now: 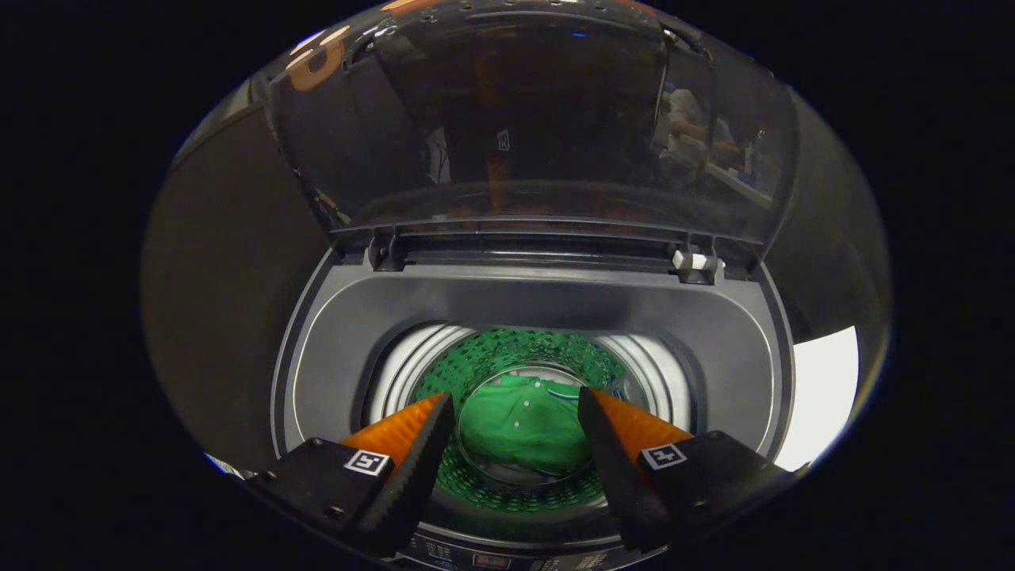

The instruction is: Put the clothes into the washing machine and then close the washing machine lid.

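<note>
One green garment (523,432) is lying in the drum, below and beyond the gripper (515,460), whose jaws are standing wide and empty. Next, reach far and pull the raised lid (523,127) down squarely.

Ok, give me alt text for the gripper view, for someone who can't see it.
A green shirt lies at the bottom of the drum of a top-loading washing machine, seen from above between the open, empty fingers of the gripper. The machine's tinted transparent lid stands raised behind the opening, not yet closed.
</note>
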Demonstrator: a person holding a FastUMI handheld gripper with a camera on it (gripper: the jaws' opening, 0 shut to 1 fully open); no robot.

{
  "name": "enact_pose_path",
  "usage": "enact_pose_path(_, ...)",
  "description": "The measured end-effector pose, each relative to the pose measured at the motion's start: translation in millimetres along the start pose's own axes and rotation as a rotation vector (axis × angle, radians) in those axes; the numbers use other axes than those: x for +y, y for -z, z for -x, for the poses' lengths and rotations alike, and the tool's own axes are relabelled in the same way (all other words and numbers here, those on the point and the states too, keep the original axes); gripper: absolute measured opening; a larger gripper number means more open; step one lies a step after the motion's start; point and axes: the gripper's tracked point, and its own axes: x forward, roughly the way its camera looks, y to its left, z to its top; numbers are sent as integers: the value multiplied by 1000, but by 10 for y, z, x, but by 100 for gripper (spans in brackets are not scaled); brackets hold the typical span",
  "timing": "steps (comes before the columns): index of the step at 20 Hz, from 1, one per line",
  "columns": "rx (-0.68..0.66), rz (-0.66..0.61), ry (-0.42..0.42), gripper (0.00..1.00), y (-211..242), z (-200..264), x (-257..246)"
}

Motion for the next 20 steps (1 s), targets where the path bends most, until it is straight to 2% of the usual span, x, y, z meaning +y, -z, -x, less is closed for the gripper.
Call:
enact_pose_path(3,-51,-8,-1,99,-91,222,44)
enact_pose_path(5,-138,-10,-8,100,-288,477,93)
enact_pose_path(12,-569,2,-39,99,-1747,1863,314)
enact_pose_path(16,-704,44,-51,99,-2524,2497,401)
enact_pose_path(17,-719,59,-42,98,-2690,2602,399)
enact_pose_path(20,-719,56,-9,99,-3034,2407,365)
